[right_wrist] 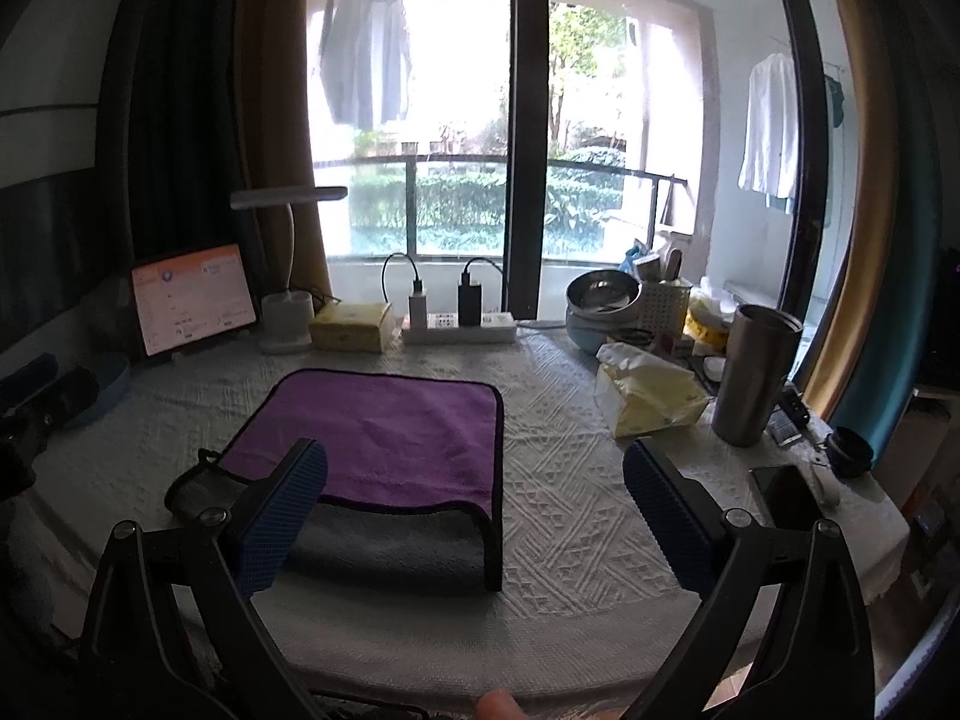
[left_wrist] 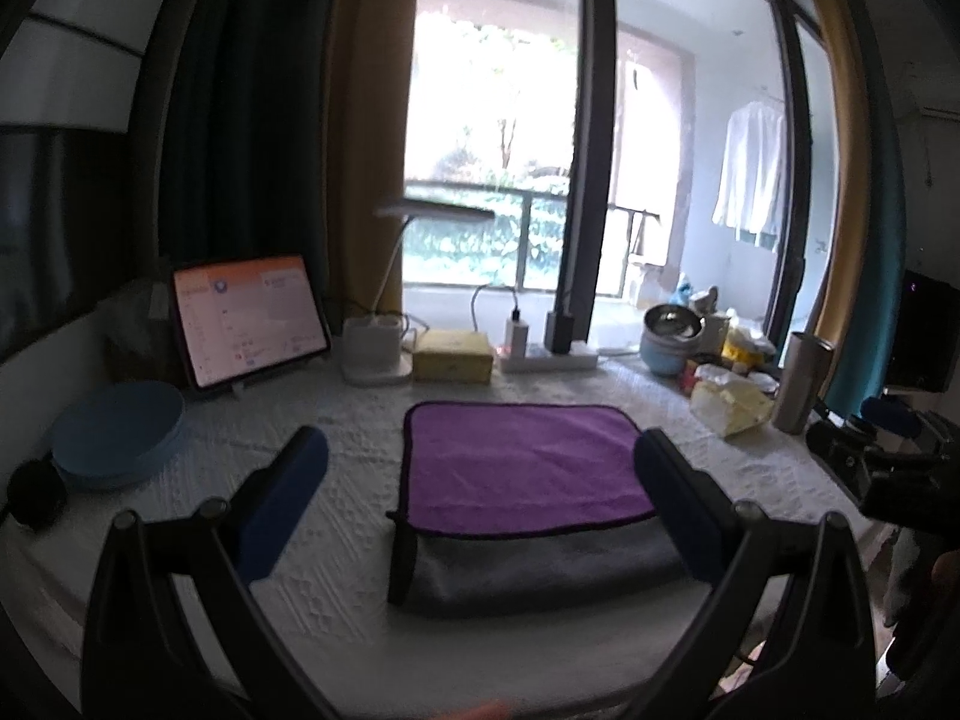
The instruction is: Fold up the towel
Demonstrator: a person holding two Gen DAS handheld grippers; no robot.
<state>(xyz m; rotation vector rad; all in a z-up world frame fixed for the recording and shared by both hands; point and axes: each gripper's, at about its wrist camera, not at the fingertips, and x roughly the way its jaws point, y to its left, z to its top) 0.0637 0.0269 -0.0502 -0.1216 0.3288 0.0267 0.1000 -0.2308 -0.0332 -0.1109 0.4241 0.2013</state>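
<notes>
The purple towel (left_wrist: 522, 456) lies folded on the white textured table (left_wrist: 336, 468), its grey underside showing as a strip along the near edge. The left gripper (left_wrist: 480, 498) hovers with jaws spread wide and empty; the towel sits between them, toward the 3 o'clock finger. From the right wrist view, the right gripper (right_wrist: 474, 510) is likewise open and holds nothing, with the towel (right_wrist: 384, 432) at 11 o'clock, its near edge behind the 9 o'clock finger. A steel tumbler (right_wrist: 756, 372) stands at 2 o'clock.
</notes>
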